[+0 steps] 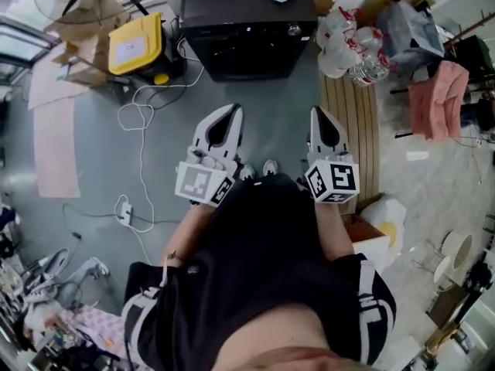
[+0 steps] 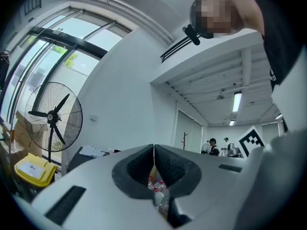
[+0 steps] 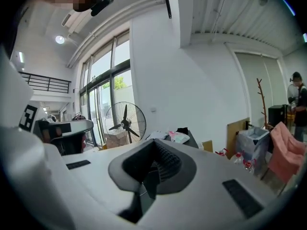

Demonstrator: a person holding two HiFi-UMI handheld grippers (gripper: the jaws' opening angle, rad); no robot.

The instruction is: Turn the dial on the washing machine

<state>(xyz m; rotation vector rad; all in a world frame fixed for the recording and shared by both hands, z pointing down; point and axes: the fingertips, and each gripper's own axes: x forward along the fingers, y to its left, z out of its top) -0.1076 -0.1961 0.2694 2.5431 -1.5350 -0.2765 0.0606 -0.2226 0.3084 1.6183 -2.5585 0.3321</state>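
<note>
Head view, stock of what lies before me, largest first.

- Floor (image 1: 93, 168): one, grey, carrying everything below.
- Washing machine (image 1: 247, 29): one, dark, standing at the middle of the floor's far edge, well apart from both my grippers.
- Standing fan (image 2: 53, 116): one, near the far left corner.
- Slatted wooden panel (image 1: 360, 130): one, lying along the right side of the floor.
- Pink cloth (image 1: 439, 99): one, hung by the right edge.
- Yellow case (image 1: 135, 43): one, just left of the machine.
- Bag of plastic bottles (image 1: 348, 45): one, just right of the machine; the bottles are too bunched to count.
- White cable (image 1: 141, 153): one, trailing down the left half of the floor.
- Left gripper (image 1: 234, 108): one, held close to my body, fingers pressed together on nothing.
- Right gripper (image 1: 319, 112): one, likewise near my body, fingers together and empty.
- Dial (image 1: 294, 29): one that I can make out, a small pale knob at the right end of the machine's front panel. I judge it rigid, fixed, likely smooth and stiff with clicks. It should be pinched across its rim, pads on opposite sides, firmly enough not to slip. My fingers must part first.
</note>
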